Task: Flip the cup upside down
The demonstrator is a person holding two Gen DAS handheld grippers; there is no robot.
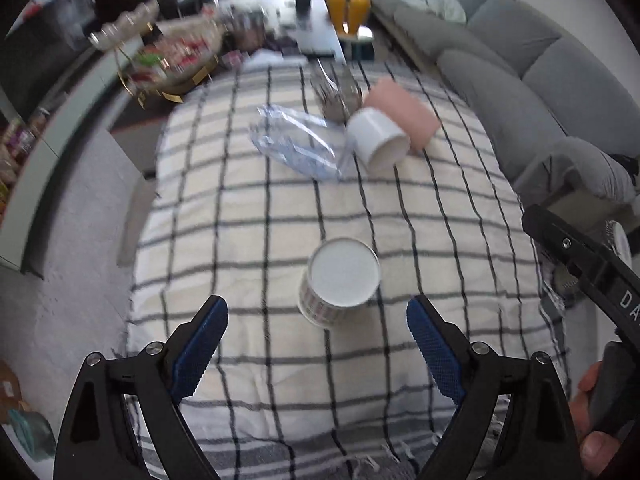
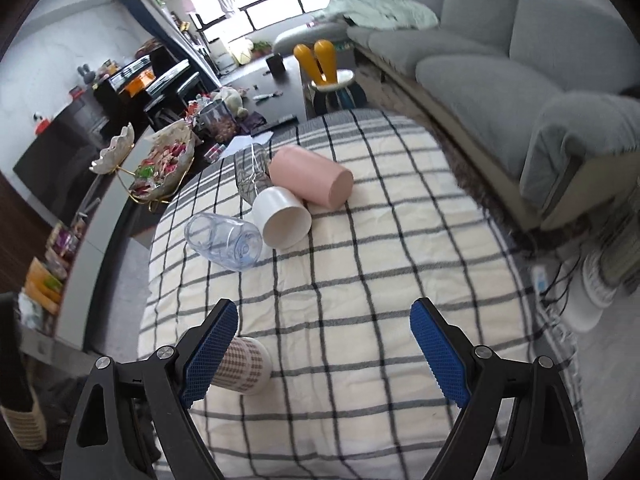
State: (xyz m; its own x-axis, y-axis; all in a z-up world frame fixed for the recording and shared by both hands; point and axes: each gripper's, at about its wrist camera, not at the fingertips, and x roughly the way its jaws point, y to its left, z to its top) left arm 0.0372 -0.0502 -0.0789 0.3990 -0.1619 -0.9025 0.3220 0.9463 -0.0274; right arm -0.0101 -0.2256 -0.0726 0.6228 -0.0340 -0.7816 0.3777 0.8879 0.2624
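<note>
A patterned paper cup [image 1: 340,280] stands on the checked tablecloth [image 1: 248,216], its flat white end facing up. It sits just ahead of my open, empty left gripper [image 1: 318,330], between the lines of its blue pads [image 1: 200,348]. In the right wrist view the same cup [image 2: 244,364] shows partly behind the left finger [image 2: 212,352] of my open, empty right gripper [image 2: 324,332]. The right gripper body [image 1: 592,272] shows at the right edge of the left wrist view.
At the far side of the cloth lie a white cup [image 2: 282,220], a pink cup [image 2: 310,180], a clear plastic cup [image 2: 224,246] and a glass [image 2: 250,174]. A grey sofa [image 2: 520,80] runs along the right. A snack dish [image 2: 160,168] stands left.
</note>
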